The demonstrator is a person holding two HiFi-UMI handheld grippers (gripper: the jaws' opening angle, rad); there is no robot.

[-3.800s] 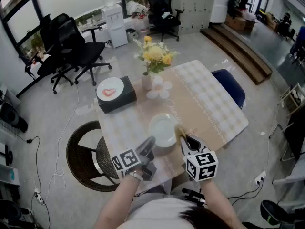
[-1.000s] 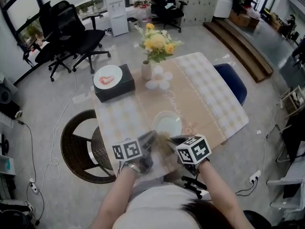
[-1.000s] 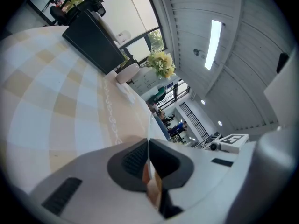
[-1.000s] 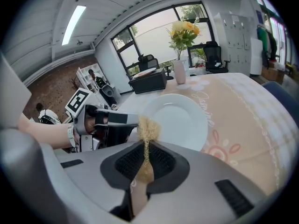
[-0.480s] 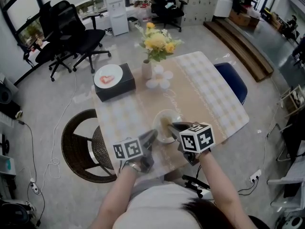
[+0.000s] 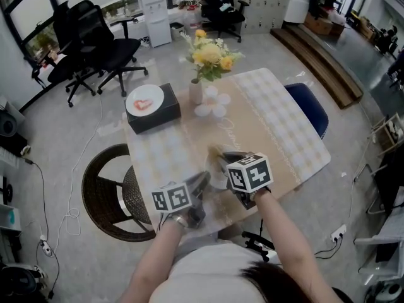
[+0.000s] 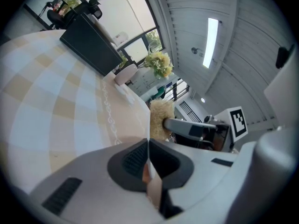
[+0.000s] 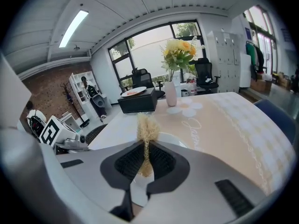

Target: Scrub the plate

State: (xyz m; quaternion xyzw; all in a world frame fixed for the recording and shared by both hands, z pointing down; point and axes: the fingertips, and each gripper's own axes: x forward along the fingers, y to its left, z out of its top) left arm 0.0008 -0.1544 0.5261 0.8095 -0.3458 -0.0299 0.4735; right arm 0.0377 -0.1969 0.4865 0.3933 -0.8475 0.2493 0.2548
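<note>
Shifted left, R tool point(image 8: 145, 147) w/ tan scrubber point(image 8: 146, 126) clamped covers white plate point(image 8: 174, 139); L tool point(image 7: 148, 154) pinches rim.

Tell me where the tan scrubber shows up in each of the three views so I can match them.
Head view: scrubber below centre, at the right gripper tips.
Left gripper view: centre, just past the clamped plate rim.
Right gripper view: centre, pinched between the jaws.
Shared landmark: the yellow flowers.
</note>
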